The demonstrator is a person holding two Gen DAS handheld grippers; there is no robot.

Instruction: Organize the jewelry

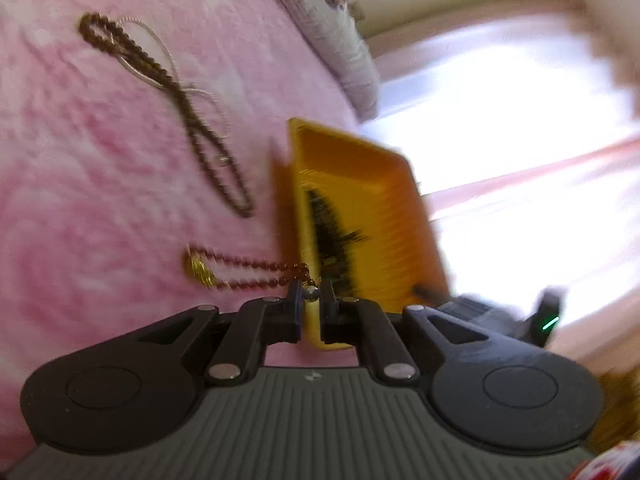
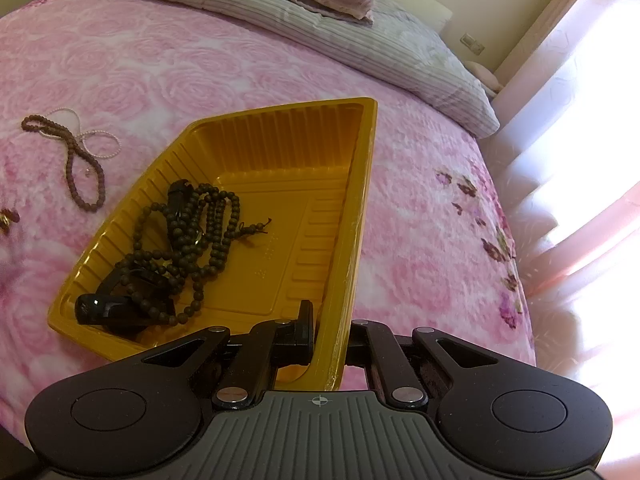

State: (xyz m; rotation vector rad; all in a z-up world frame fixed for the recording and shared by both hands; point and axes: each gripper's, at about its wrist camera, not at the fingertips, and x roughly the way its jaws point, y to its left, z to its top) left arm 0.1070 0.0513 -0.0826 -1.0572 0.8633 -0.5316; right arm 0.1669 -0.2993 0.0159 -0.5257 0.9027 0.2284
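We hold the left gripper [image 1: 311, 294] rolled sideways, fingers pinched on the red bead necklace [image 1: 244, 274] trailing across the pink blanket [image 2: 200, 72]. The right gripper [image 2: 330, 320] clamps the yellow tray [image 2: 362, 184] rim, level.

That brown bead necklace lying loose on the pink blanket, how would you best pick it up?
Grip the long brown wooden-bead necklace at its lower loop end, coming straight down from above. It lies flat on the soft pink rose-patterned blanket, and that end is free, while higher up a thin white pearl strand crosses it and would probably be caught too.
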